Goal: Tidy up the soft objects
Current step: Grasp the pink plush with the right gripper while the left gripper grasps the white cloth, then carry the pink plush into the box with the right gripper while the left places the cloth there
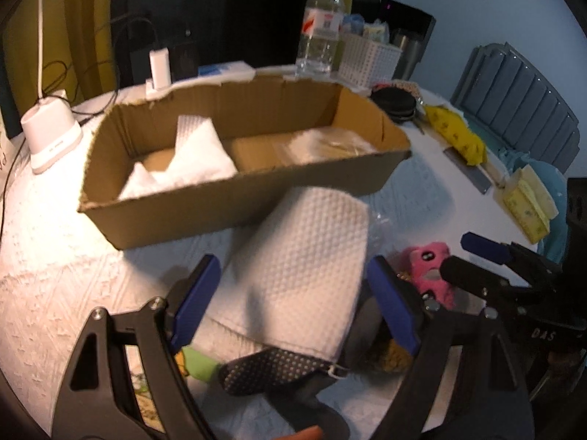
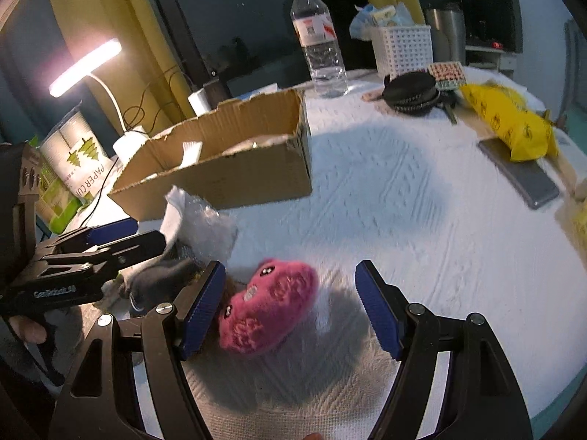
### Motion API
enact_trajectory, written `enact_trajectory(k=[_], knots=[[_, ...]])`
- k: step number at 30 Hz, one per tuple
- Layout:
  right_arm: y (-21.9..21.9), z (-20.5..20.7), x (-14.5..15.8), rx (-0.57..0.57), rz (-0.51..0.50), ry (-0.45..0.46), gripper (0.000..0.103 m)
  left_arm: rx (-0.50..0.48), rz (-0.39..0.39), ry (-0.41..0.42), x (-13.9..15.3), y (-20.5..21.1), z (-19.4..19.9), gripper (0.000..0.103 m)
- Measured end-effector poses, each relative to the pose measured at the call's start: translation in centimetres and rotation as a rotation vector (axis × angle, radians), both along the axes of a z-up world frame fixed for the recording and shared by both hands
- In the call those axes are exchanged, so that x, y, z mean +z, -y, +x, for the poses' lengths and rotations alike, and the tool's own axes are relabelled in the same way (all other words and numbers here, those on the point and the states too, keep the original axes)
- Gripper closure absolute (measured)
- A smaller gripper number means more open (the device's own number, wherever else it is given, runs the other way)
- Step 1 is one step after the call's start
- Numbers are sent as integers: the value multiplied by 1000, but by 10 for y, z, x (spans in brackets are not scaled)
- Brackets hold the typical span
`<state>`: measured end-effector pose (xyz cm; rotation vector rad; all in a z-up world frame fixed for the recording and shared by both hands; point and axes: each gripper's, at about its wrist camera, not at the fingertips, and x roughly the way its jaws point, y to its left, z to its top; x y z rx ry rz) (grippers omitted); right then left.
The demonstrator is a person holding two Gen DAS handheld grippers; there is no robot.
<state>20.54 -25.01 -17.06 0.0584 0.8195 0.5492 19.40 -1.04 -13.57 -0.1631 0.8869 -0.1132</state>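
Note:
My left gripper is open, its blue pads either side of a folded white textured cloth that lies on a pile of soft things, including a dark dotted fabric and a green piece. A pink plush toy lies on the white tablecloth between the pads of my open right gripper, nearer the left pad. The toy also shows in the left wrist view, beside the right gripper. The cardboard box holds white cloths. The left gripper shows in the right wrist view.
A water bottle, white basket, black round pouch, yellow bag and phone stand at the back and right. A lamp base and cables sit left of the box. Crinkled plastic lies by the pile.

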Motion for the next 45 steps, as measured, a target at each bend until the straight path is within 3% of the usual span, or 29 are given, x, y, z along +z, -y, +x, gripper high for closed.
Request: enact_trajectory(k=[8,10,12,15,19,20,21,22,37,45], knots=[[-7,2,-12,36,-7,-46,27,-8,-32,-30,-10,-3,8,21],[-10,3,-15,50,-15,-59,27,-23,-28,-33,-11,-1,8,40],[-14,2,-16,62,-25,-64,28,-46,-32,-34,-11,2,7,50],[-17,1,-16,87,-22,-69,46,-69,-39,-25,-11,4,6,65],[-20,-2,-13,95,-37,-54,51,-72,-50,-8,-8,1,3,88],[-20,-1,-12,92,-36,-50,54,-71,-52,-5,-7,-1,2,88],[-19,-1,-11,88,-36,-45,62,-71,-58,0,-5,-2,0,89],[-18,-1,-9,86,-43,-45,63,-71,-62,5,-4,-4,-1,90],[-25,-9,16,84,-68,33,68,-69,-143,102,32,-30,-25,90],[-34,-16,38,98,-32,86,69,-71,-129,58,18,-38,-29,90]])
